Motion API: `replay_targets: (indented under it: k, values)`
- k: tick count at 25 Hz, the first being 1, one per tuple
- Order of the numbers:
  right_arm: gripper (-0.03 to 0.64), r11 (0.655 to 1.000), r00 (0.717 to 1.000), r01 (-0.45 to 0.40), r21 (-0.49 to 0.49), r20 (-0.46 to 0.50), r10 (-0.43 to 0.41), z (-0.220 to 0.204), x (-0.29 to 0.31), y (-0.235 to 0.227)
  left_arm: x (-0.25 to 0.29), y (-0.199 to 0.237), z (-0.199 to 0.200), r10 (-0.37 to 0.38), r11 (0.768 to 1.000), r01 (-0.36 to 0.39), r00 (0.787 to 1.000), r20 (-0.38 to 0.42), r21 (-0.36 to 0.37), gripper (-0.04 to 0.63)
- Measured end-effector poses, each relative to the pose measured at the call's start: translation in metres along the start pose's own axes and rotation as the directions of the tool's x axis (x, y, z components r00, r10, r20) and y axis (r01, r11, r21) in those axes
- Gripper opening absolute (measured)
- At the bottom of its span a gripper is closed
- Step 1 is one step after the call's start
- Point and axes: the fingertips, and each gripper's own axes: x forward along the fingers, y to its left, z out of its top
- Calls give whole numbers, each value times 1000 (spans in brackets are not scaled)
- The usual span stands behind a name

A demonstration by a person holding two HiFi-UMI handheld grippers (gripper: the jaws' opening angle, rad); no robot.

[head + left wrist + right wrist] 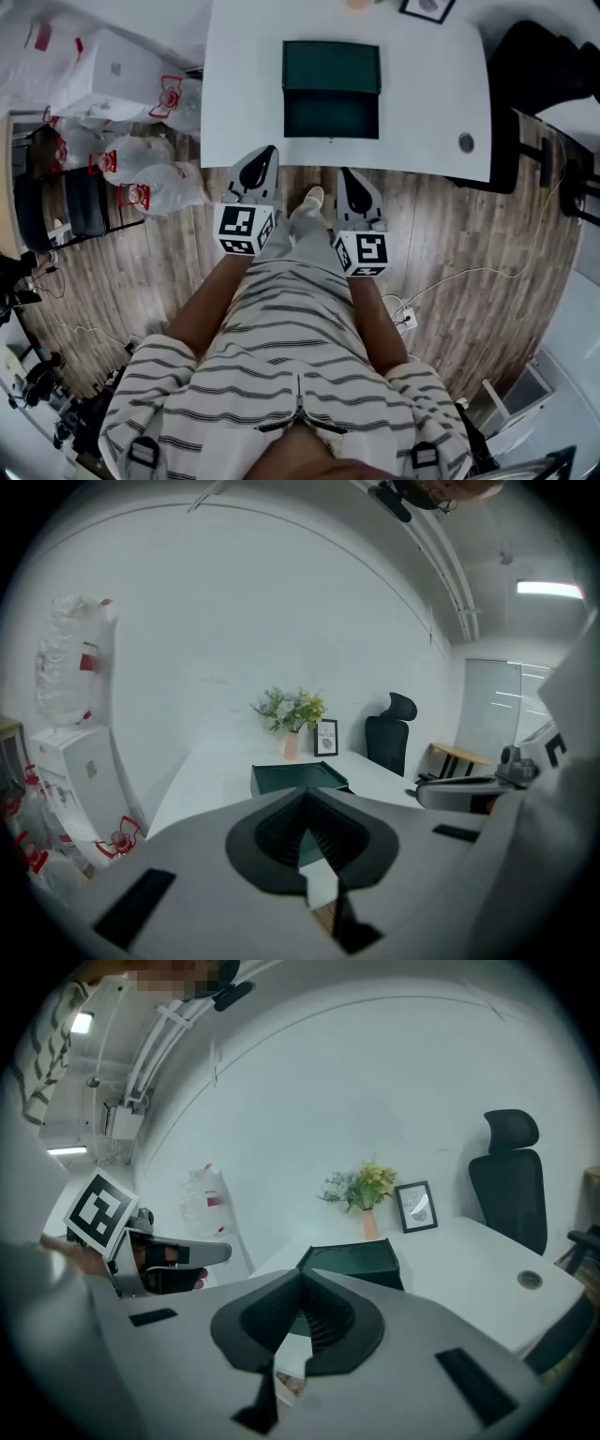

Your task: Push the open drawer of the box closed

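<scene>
Head view first: the dark green box sits in the middle of the white table, and its drawer sticks out toward me, well short of the table's near edge. My left gripper and right gripper hang side by side over the floor just in front of that edge. Neither touches anything yet. Left gripper view: my left gripper has its jaws pressed together with nothing between them, and the box lies straight ahead past the tips. Right gripper view: the right gripper is likewise closed and empty, with the box ahead and slightly to the right. To do this well, I think I should keep both pairs of jaws closed as blunt pushers. I would set them on the drawer front either side of its middle and press level and slowly, so the drawer slides in straight and the box doesn't skid on the smooth table.
</scene>
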Motion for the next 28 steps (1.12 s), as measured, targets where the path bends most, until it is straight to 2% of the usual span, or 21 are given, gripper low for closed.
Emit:
replay_targets:
  k: [5,10,17,28]
  values:
    - [9,1000,999,10,25,-34,-10,-13,17,-8,21,12,-2,-4,1000,4,1000,-27,-19,2]
    - [9,999,997,20,26,-77,-18,-30,31,-7,41,23,-3,-39,996,37,999,-28,-77,2]
    - [9,999,995,45,26,-91,-42,-46,51,-8,74,49,-6,-41,994,32,995,-87,-105,5]
    - [9,994,990,86,61,-116,-78,-64,68,-20,126,71,-19,-58,988,28,979,-194,-155,61]
